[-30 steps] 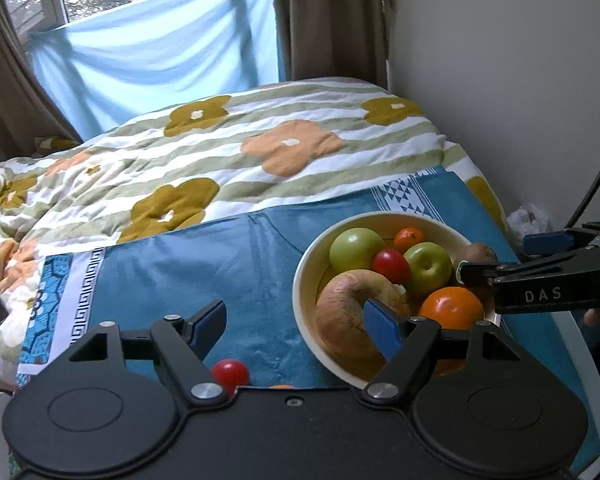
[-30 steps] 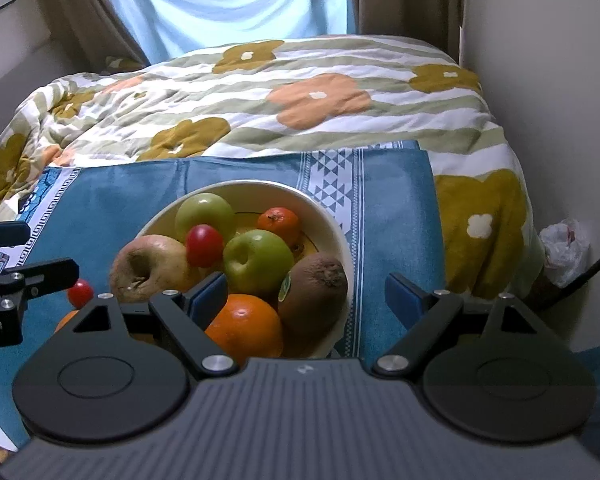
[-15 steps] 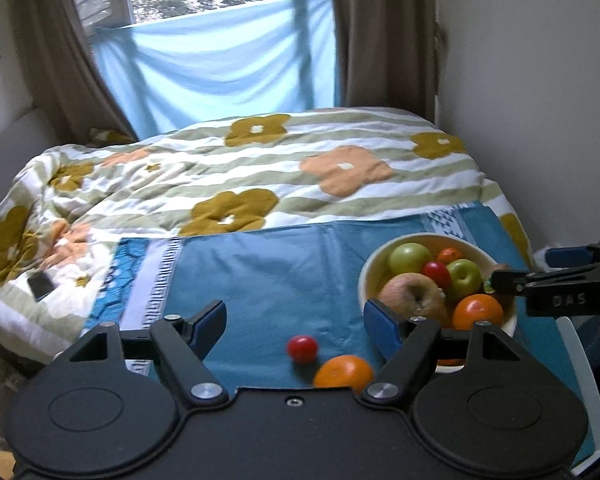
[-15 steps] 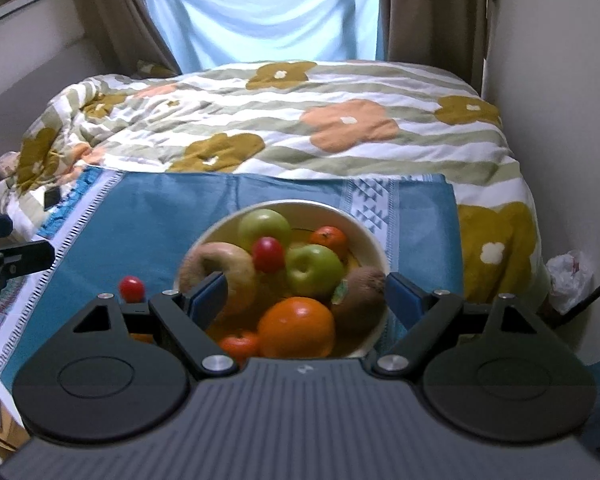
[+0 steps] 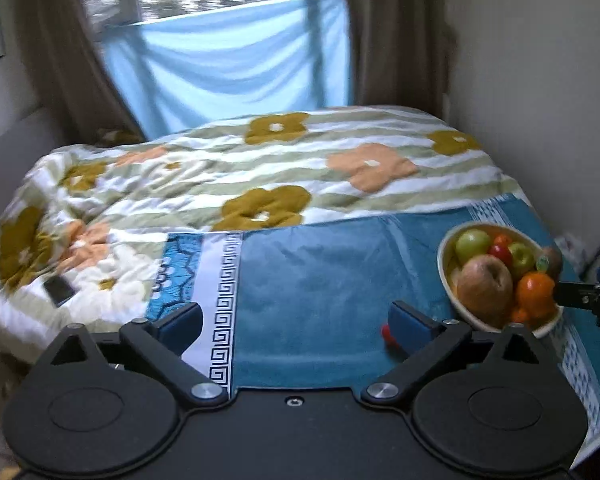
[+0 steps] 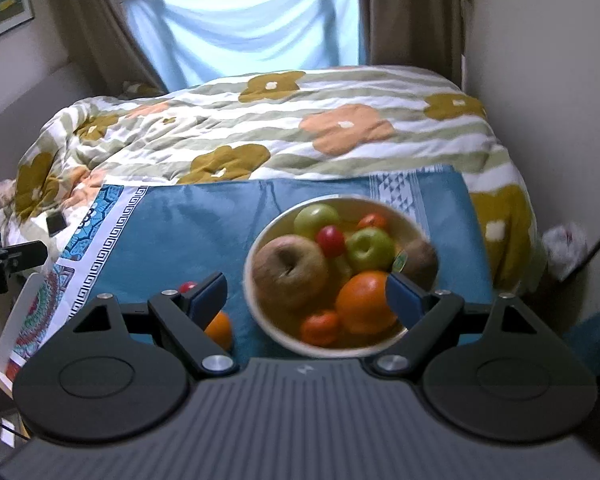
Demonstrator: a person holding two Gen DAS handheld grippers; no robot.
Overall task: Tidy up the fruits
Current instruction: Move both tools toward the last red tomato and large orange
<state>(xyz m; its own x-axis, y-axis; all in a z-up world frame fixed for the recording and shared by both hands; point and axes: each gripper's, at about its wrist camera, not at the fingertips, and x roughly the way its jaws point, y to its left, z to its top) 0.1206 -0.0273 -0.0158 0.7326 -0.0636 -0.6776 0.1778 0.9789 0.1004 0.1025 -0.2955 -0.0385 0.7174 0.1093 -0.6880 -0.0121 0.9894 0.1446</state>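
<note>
loose orange (image 6: 219, 327) and small red fruit (image 6: 187, 287) lay left of the full bowl (image 6: 260, 240) on the blue cloth; both looked firm, smooth, prone to roll, best pinched across the middle; left tongs (image 5: 296, 320) were opening, empty; right tongs (image 6: 306, 294) released, empty.

No readable words or numbers are showing in either view. A small green sticker (image 6: 400, 259) is sitting among the fruit in the bowl (image 6: 260, 248), its print too blurred to read.
</note>
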